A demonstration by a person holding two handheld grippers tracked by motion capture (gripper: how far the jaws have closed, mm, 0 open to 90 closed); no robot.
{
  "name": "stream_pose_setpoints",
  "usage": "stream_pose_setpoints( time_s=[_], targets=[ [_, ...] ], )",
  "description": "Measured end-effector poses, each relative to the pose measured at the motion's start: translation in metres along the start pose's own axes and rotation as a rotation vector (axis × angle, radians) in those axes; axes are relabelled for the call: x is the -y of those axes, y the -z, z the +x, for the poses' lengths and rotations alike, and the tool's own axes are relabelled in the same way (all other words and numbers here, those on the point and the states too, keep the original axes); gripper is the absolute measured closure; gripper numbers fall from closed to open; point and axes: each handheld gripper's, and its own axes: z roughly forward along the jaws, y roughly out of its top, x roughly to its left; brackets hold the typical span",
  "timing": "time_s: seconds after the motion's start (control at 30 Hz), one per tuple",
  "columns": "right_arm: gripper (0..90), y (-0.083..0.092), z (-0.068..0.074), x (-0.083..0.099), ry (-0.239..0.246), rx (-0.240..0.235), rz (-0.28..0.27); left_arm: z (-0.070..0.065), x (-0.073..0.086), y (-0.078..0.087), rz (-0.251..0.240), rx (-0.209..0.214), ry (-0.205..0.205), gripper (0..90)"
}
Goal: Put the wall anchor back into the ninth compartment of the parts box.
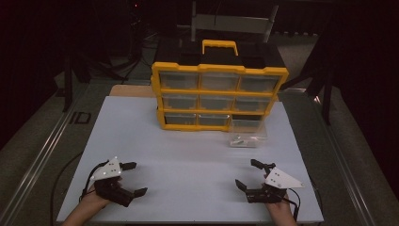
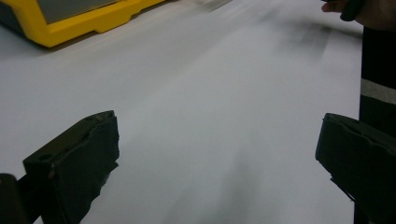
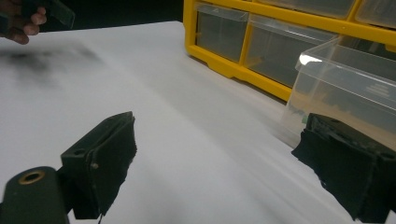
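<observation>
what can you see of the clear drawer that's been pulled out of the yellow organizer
The clear drawer is a small open-topped bin of see-through plastic, out of its slot and resting upright on the white table, in front of the yellow organizer's bottom right corner. The bottom right slot behind it looks dark and vacant. Small pale items lie inside, too small to identify. Neither gripper touches it.

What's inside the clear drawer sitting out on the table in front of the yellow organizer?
The clear drawer holds a few small pale pieces near its front; what they are is too small to tell. It stands before the yellow organizer's empty bottom-right slot.
</observation>
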Motion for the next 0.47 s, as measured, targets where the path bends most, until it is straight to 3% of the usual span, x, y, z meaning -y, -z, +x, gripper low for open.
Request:
stream_pose_setpoints(
  time_s=[0.47],
  targets=[
    [10.2,0.000,-0.001,0.000,0.000,0.007,0.005,0.009,0.013,0.002,-0.011,-0.058,0.035,0.1]
  ],
)
